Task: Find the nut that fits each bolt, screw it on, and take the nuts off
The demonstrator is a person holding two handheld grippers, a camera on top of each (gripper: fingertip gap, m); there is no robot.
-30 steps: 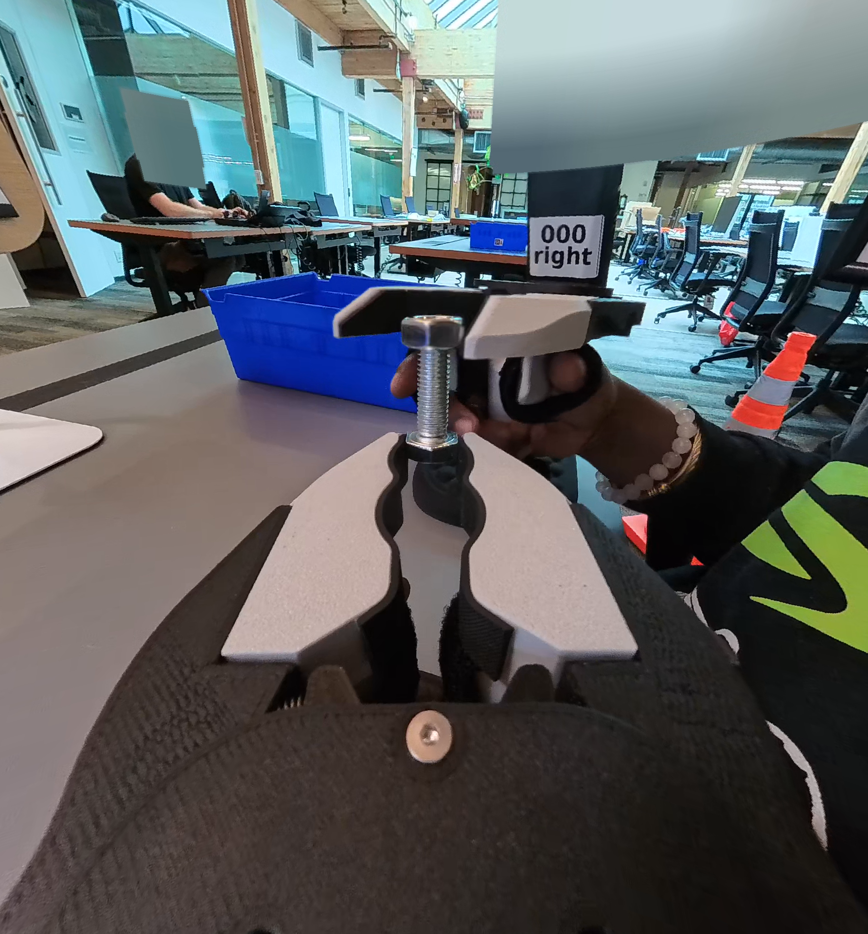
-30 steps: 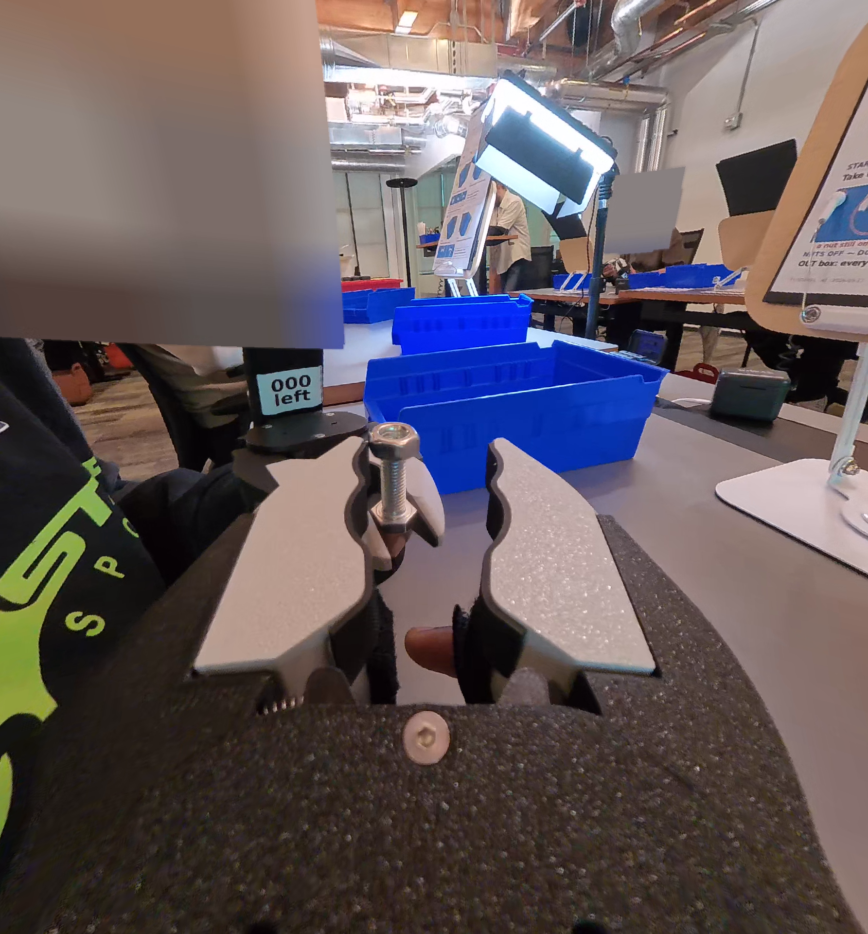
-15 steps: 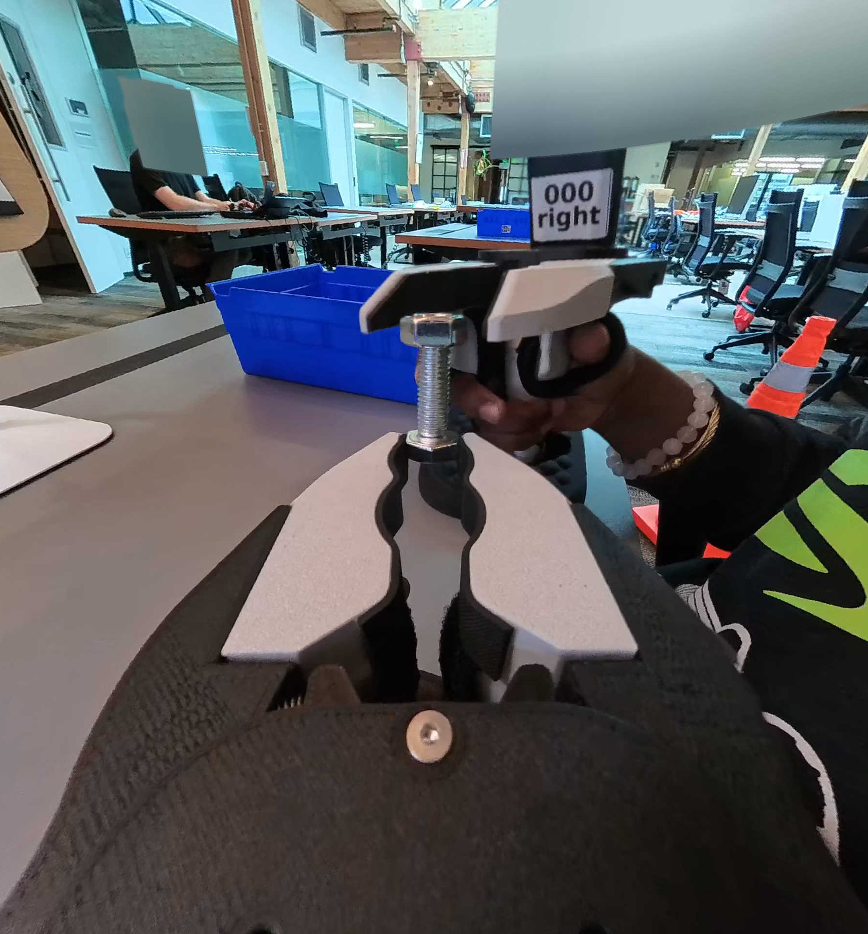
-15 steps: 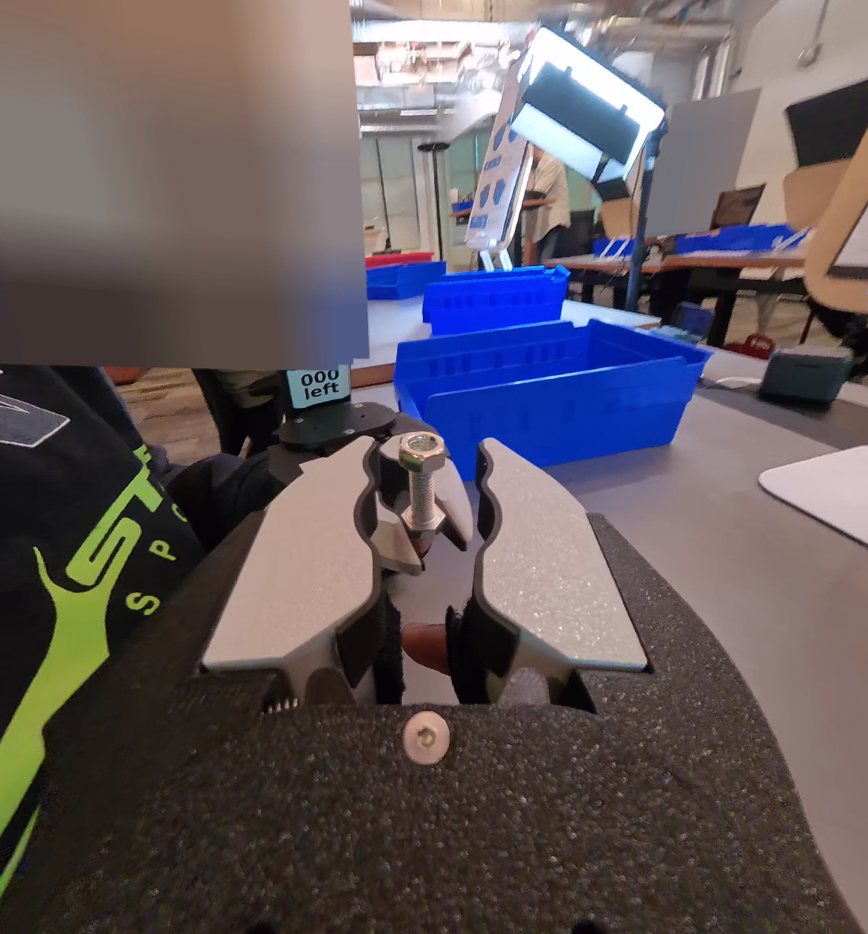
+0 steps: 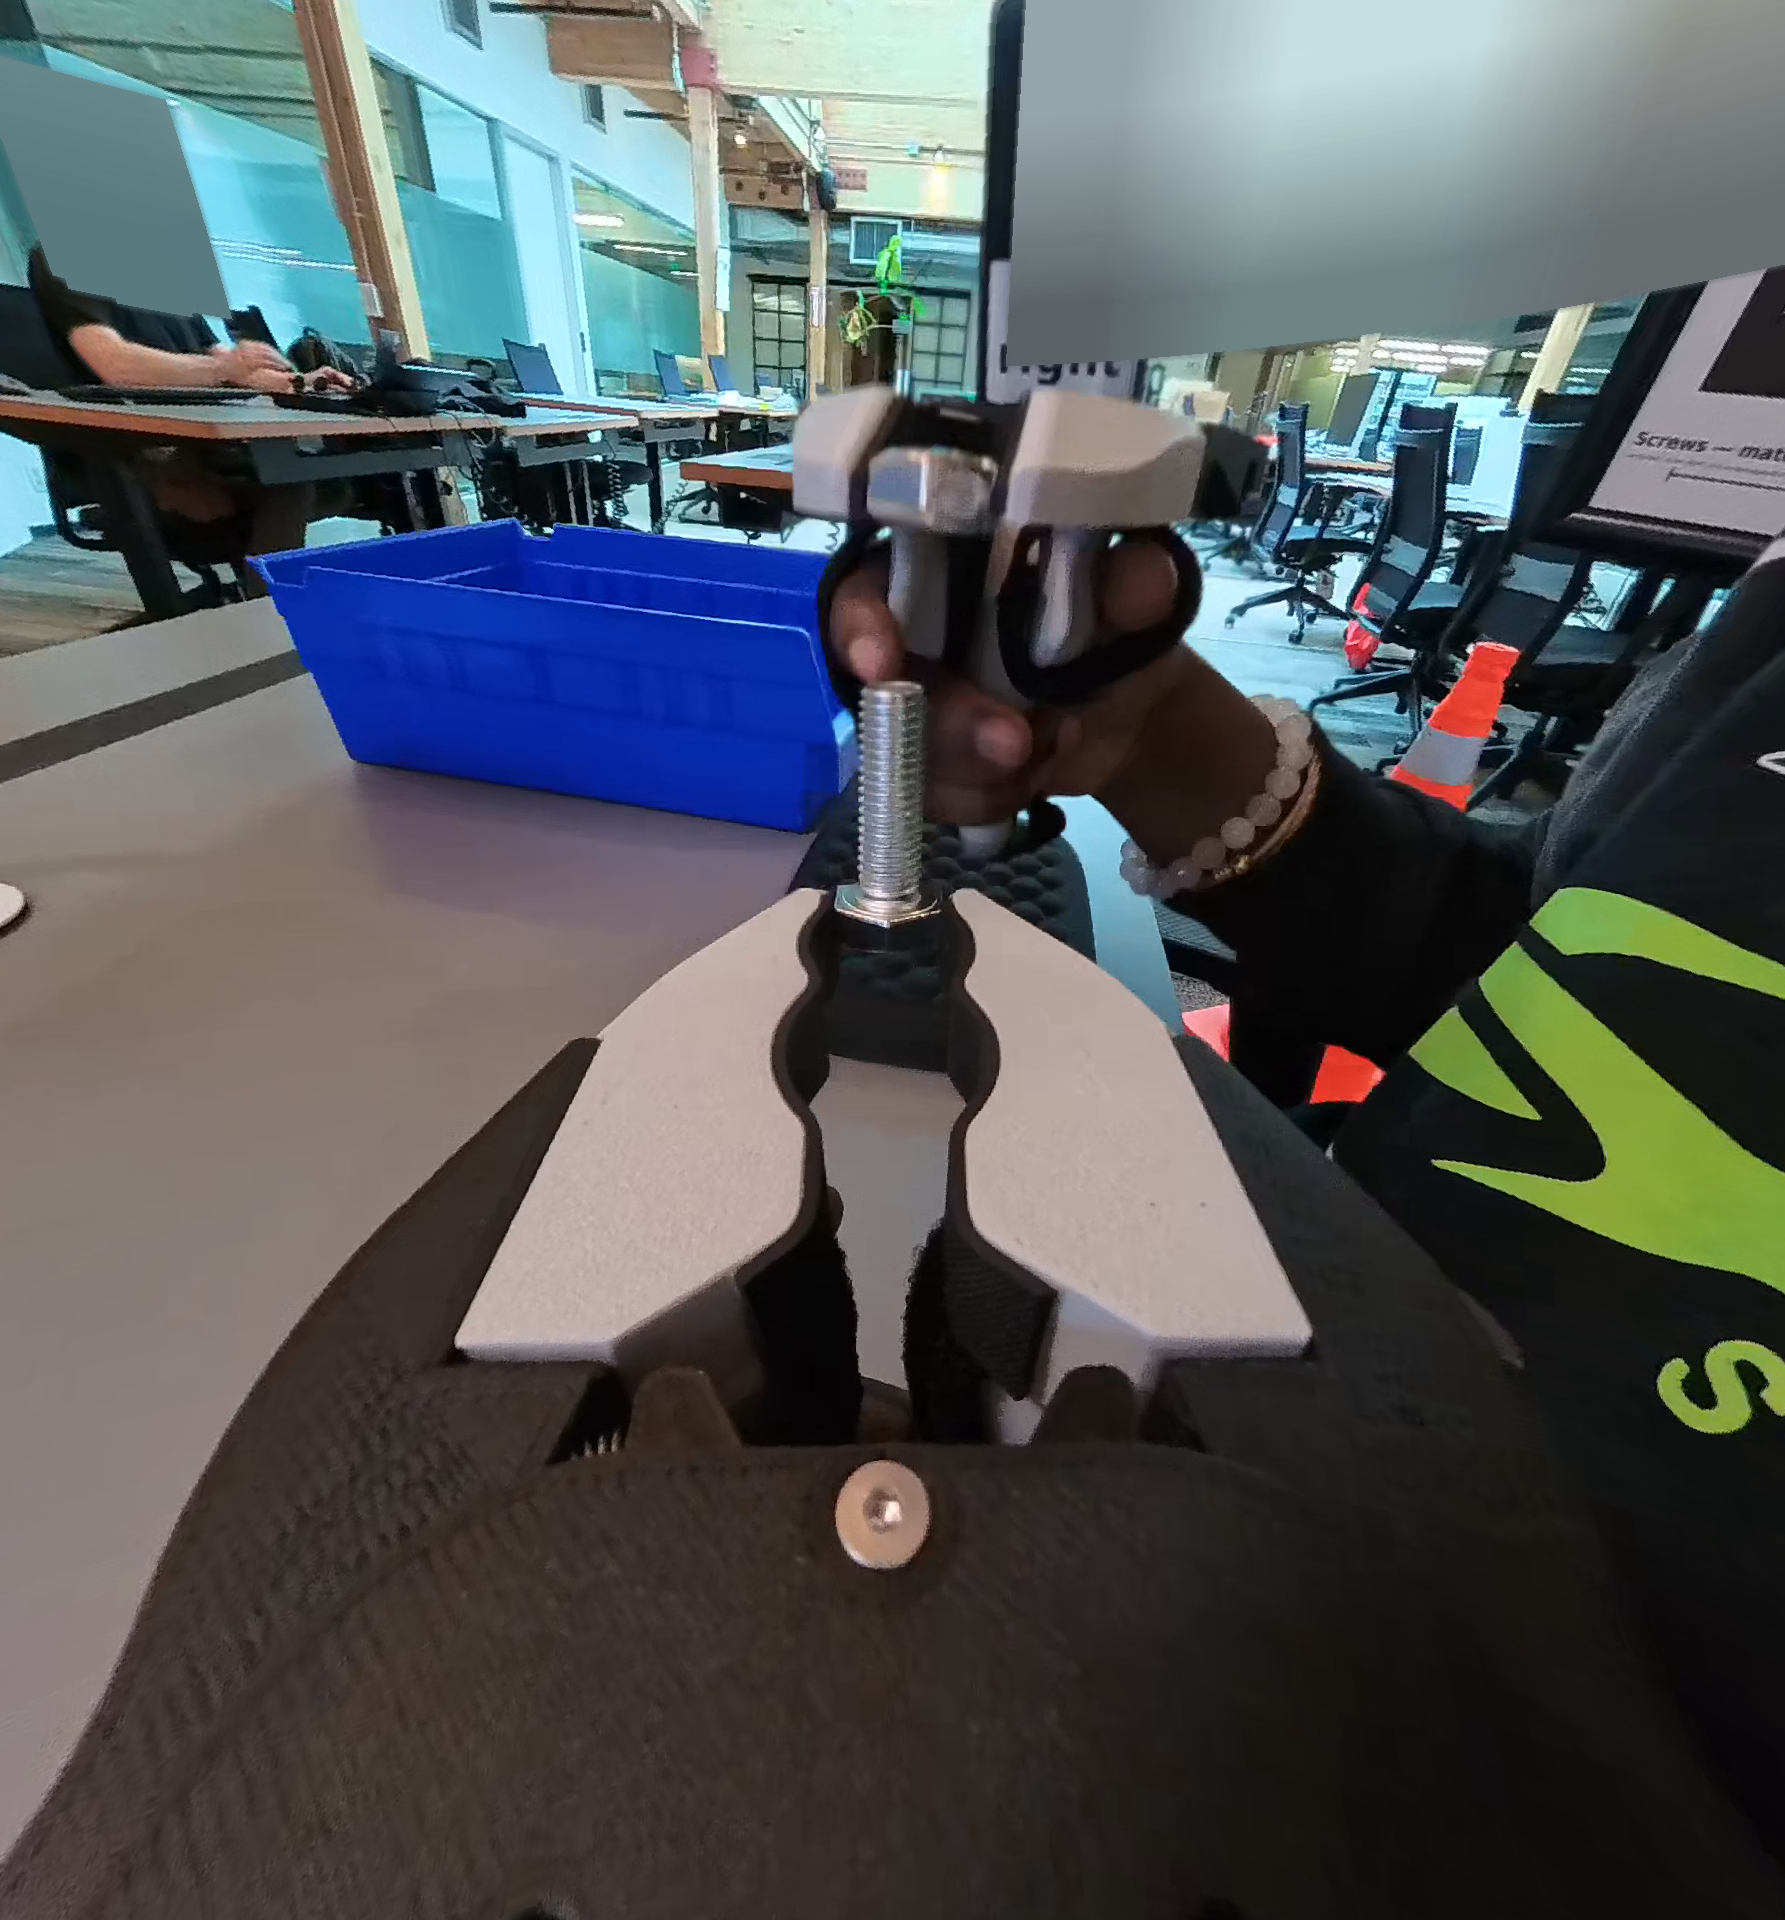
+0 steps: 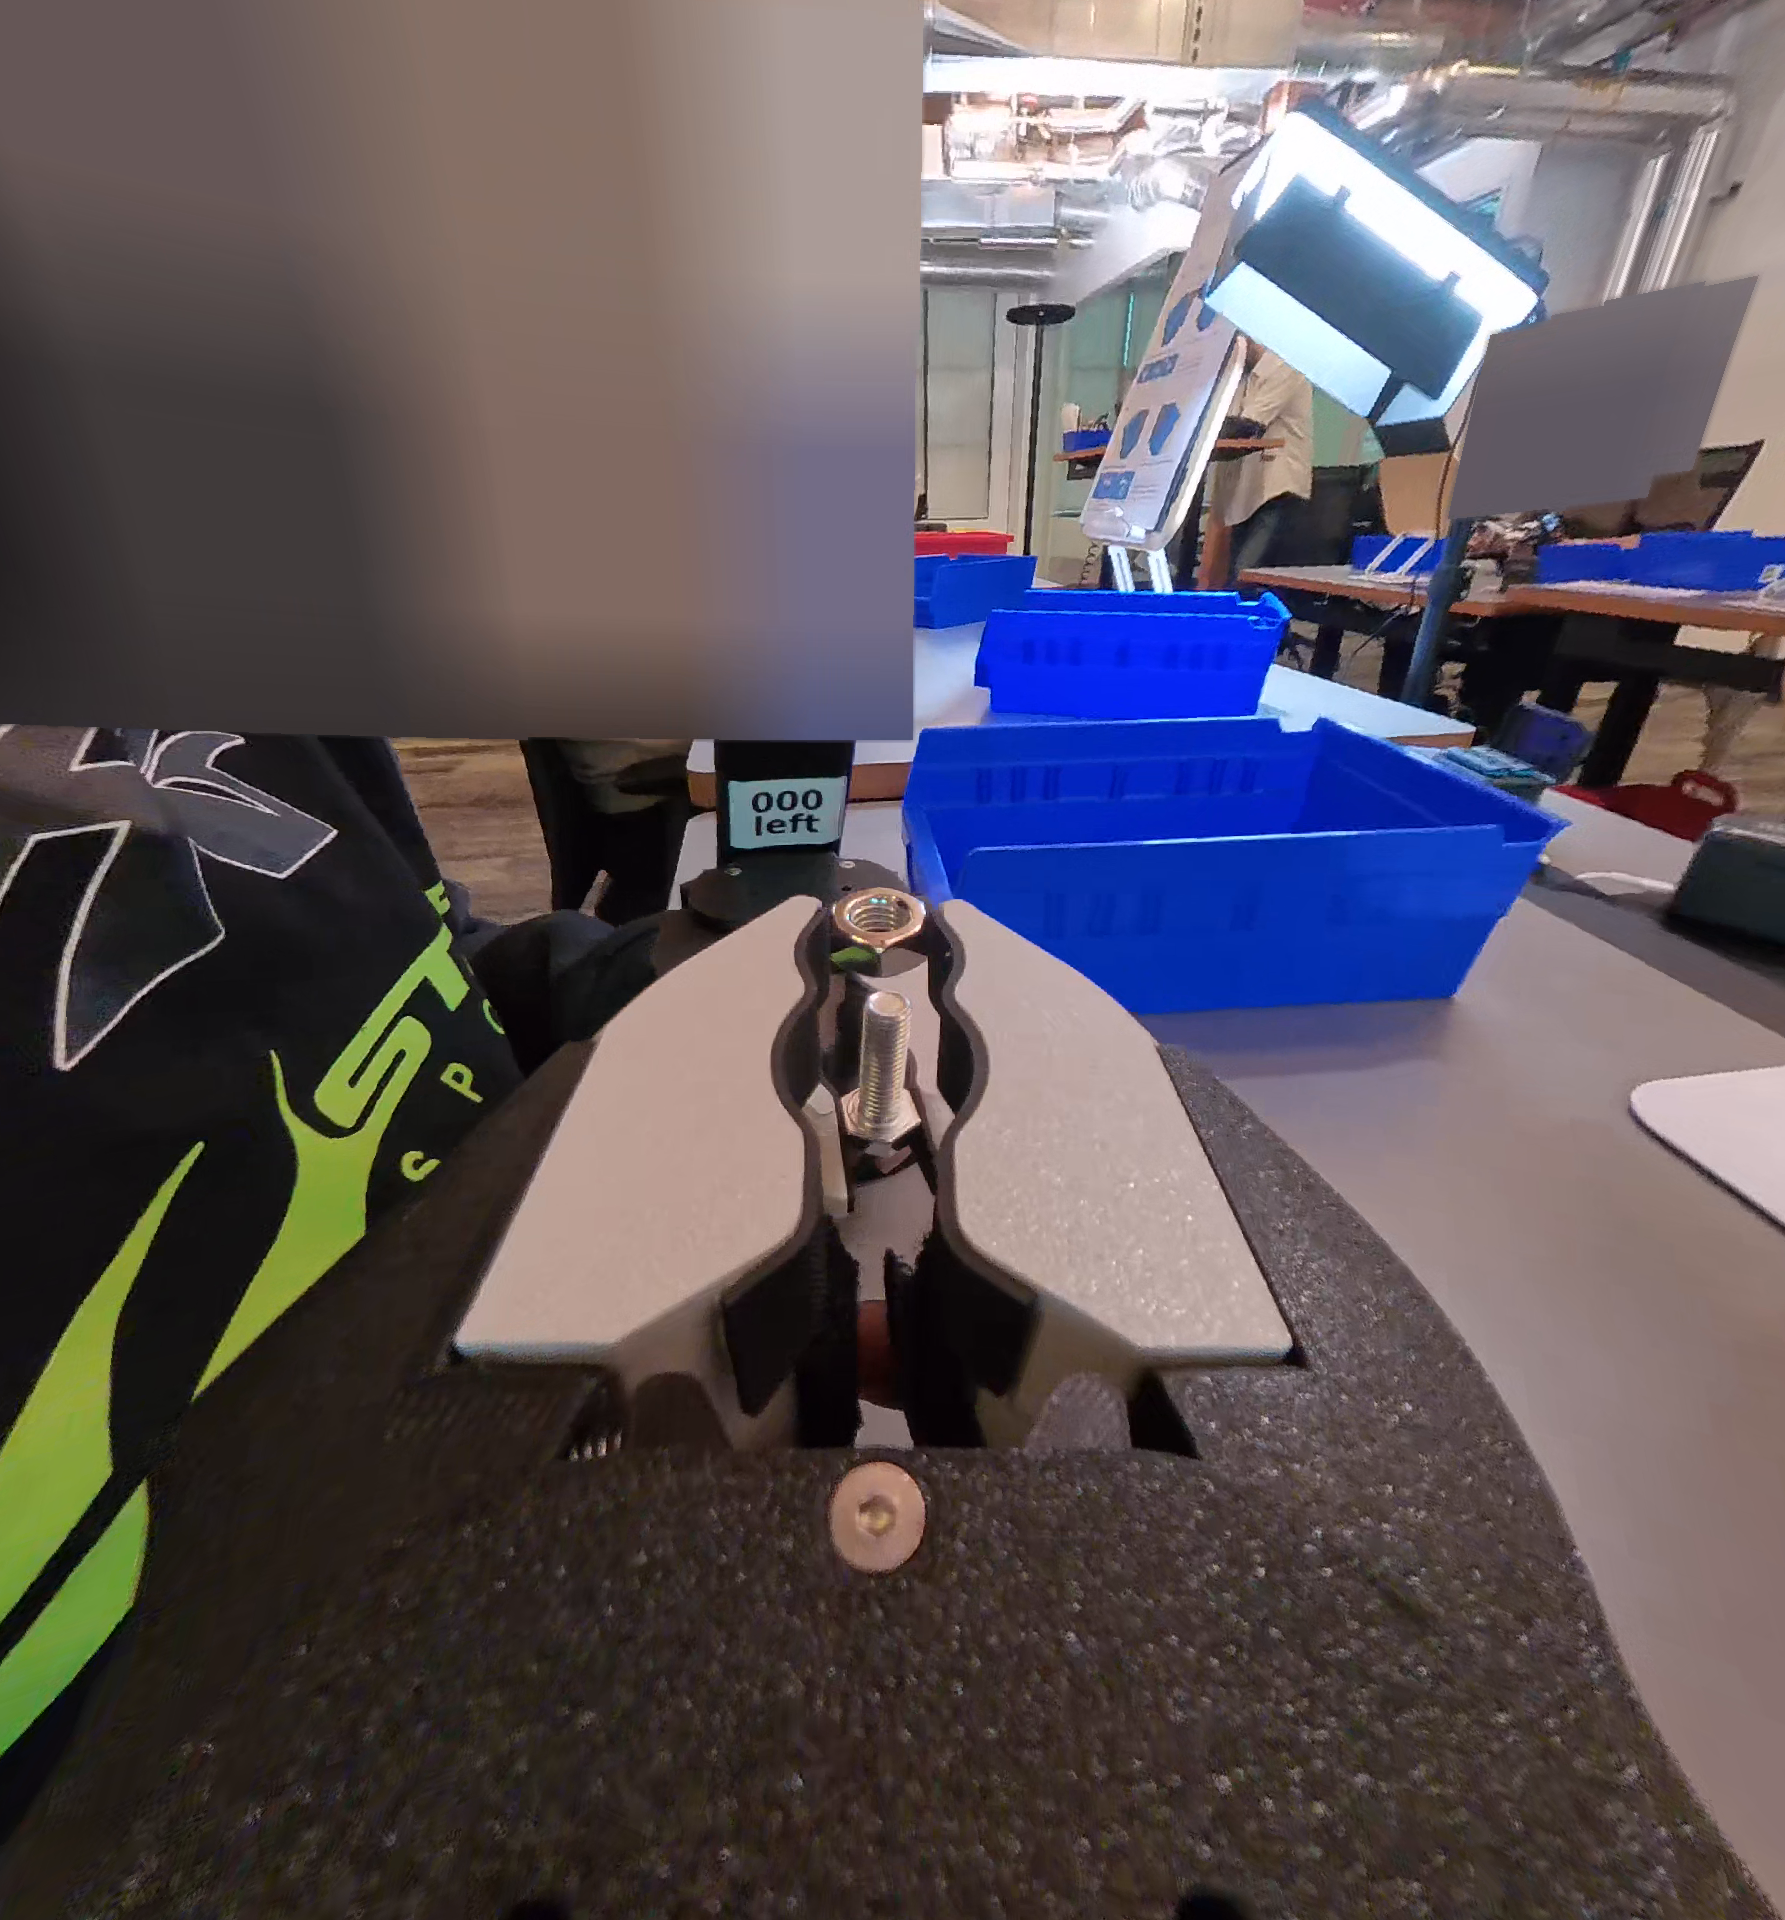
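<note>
My left gripper (image 5: 888,920) is shut on the hex head of a silver bolt (image 5: 890,800) and holds it upright, bare thread up. In the left wrist view my right gripper (image 5: 935,488) hangs above the bolt tip, shut on a silver nut (image 5: 932,497), with a clear gap between nut and bolt. In the right wrist view my right gripper (image 6: 875,925) pinches the nut (image 6: 875,920) at its fingertips, threaded hole showing. The bolt (image 6: 883,1070) stands below it, seen through the gap between the fingers.
A blue bin (image 5: 576,644) stands on the grey table (image 5: 244,1039) behind the bolt; it also shows in the right wrist view (image 6: 1231,862). A white stand base (image 6: 1761,1143) lies at the right. A person's hand (image 5: 1023,748) holds the right gripper. An orange cone (image 5: 1449,727) stands beyond the table. Tip to tip, the grippers are about 7 centimetres apart.
The nut sat on top of the bolt. My right gripper closed on it and lifted it up off the thread. The left gripper kept its hold on the bolt.
</note>
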